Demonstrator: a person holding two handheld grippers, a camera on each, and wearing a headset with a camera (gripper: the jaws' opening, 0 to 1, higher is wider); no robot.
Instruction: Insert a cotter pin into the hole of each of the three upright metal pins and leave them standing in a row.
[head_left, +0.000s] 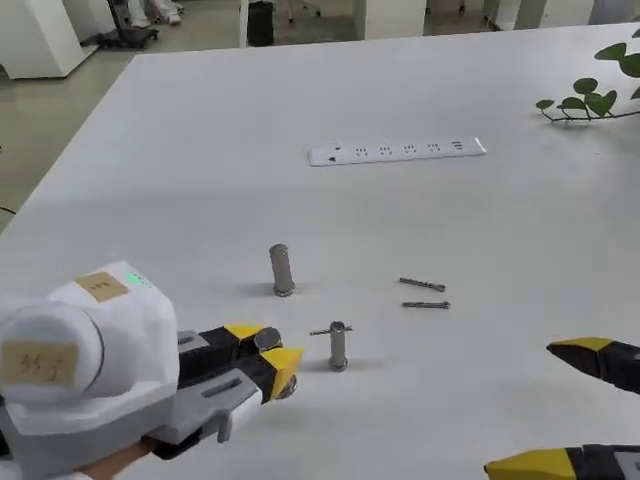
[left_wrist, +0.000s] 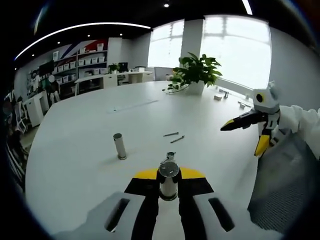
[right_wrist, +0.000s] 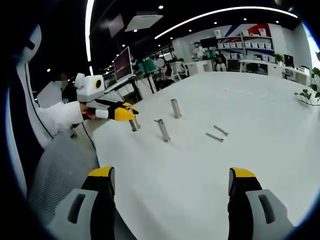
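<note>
White matte table (head_left: 200, 150) runs back to a power strip (head_left: 398, 151) and a leafy plant (head_left: 590, 100) at the far corner; the work sits near the front edge. Yellow-tipped jaws of the left gripper (head_left: 272, 358) are pressed together on a short steel pin (left_wrist: 168, 181), pinching its smooth round shank so it stands upright, probably steadied to receive a cotter; just beyond it a second pin (head_left: 338, 346) has a cotter through its top, the ends jutting sideways; a third pin (head_left: 281, 270), bare and cylindrical, stands farther back. Two loose cotter pins (head_left: 422, 285), thin and wiry, lie side by side to the right; the right gripper (head_left: 518, 407) hovers near them with jaws spread wide and empty, likely placed to fetch one.
</note>
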